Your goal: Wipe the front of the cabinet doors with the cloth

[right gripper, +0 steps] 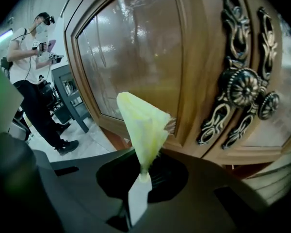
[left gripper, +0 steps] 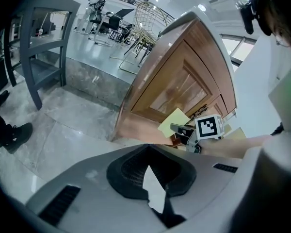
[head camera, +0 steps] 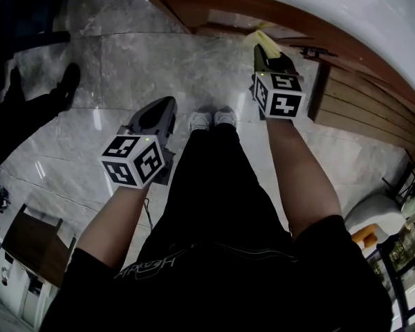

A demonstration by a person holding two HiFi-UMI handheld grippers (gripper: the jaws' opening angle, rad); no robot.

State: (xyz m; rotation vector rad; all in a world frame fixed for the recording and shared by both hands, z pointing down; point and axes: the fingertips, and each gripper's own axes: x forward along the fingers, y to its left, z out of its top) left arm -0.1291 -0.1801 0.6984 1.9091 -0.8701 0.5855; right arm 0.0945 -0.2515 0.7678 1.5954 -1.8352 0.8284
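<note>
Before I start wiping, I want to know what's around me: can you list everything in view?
cloth: one, pale yellow, in the right gripper
cabinet door: one, brown wood with glass panel, before the cloth
handles: two, dark ornate metal, right of the panel
floor: grey marble, underfoot
stand: one, grey, left of the cabinet door
other person: one, white top, beside the stand
shoes: two, white, own feet
left gripper: one, grey, shut and empty
right gripper: one, grey, shut on the cloth

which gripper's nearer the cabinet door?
Right. The right gripper, shut on the cloth, is close up at the cabinet door; the left gripper hangs back over the floor.
</note>
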